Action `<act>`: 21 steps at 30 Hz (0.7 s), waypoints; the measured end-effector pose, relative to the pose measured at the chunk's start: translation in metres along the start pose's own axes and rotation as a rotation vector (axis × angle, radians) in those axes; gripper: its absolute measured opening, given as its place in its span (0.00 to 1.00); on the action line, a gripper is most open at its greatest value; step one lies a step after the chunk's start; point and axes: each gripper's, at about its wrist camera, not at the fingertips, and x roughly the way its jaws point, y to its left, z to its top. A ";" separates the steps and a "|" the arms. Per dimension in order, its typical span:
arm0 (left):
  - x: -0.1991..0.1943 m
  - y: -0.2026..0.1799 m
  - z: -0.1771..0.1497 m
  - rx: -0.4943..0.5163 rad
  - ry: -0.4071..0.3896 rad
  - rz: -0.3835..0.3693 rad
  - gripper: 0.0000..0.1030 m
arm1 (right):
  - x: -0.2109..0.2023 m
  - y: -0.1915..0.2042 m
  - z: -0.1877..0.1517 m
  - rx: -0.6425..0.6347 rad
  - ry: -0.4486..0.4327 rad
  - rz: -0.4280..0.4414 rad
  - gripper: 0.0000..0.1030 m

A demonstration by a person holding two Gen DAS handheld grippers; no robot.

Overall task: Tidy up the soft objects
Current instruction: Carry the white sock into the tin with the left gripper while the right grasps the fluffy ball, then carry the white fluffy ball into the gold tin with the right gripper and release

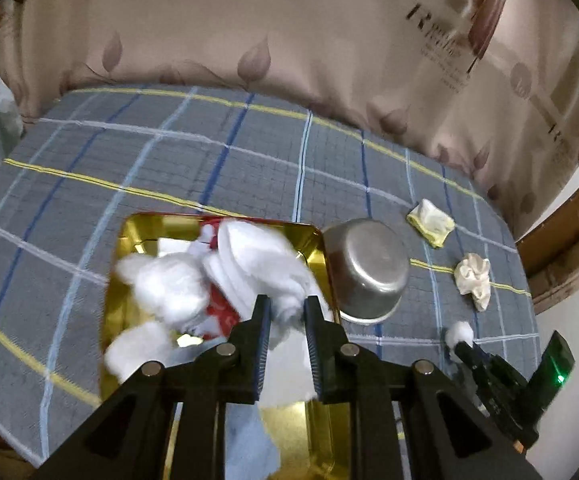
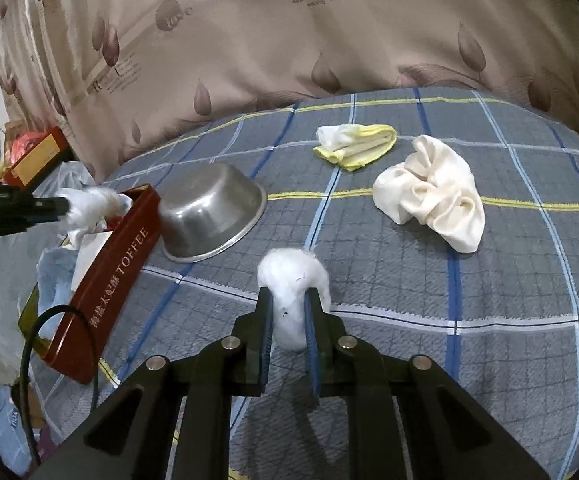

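My left gripper [image 1: 285, 304] is shut on a white plush toy with red trim [image 1: 193, 280], held over the gold inside of a red toffee tin [image 1: 321, 264]. The tin's red side [image 2: 117, 276] shows at the left of the right wrist view, with the left gripper [image 2: 65, 208] and the toy [image 2: 93, 204] above it. My right gripper [image 2: 289, 300] is shut on a white cotton ball [image 2: 293, 280] just above the plaid bed cover. A cream crumpled cloth [image 2: 433, 196] and a folded yellow-edged cloth [image 2: 357, 144] lie beyond it.
An upturned steel bowl [image 2: 209, 212] sits beside the tin on the bed cover [image 2: 489, 320]. A patterned beige quilt [image 2: 289, 40] is heaped along the far edge. A light blue cloth [image 1: 249, 440] lies in the tin. Boxes and bags [image 2: 33, 152] sit at the far left.
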 end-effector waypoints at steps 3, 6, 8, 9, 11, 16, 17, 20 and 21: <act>0.023 -0.002 0.008 -0.002 0.040 -0.020 0.18 | 0.000 -0.001 0.000 0.006 0.001 0.003 0.14; 0.041 -0.002 0.014 -0.004 0.067 -0.019 0.18 | 0.001 -0.001 0.000 0.006 0.005 0.009 0.14; 0.046 -0.003 0.016 -0.016 0.072 -0.029 0.18 | 0.001 -0.001 0.000 0.008 0.005 0.010 0.14; 0.046 -0.004 0.017 -0.016 0.067 -0.032 0.19 | 0.001 -0.001 0.000 0.011 0.006 0.012 0.14; 0.048 -0.009 0.015 0.013 0.083 -0.038 0.19 | 0.002 -0.001 0.000 0.011 0.008 0.016 0.14; 0.039 -0.021 0.002 0.080 0.066 0.026 0.31 | 0.002 -0.001 -0.001 0.013 0.009 0.021 0.14; 0.032 -0.022 0.000 0.081 0.048 0.041 0.34 | 0.002 -0.001 -0.001 0.012 0.009 0.019 0.14; 0.008 -0.021 -0.008 0.070 -0.008 0.051 0.46 | 0.003 -0.001 -0.001 0.012 0.010 0.018 0.14; 0.002 -0.021 -0.010 0.069 -0.018 0.058 0.46 | 0.003 -0.002 -0.001 0.013 0.010 0.017 0.14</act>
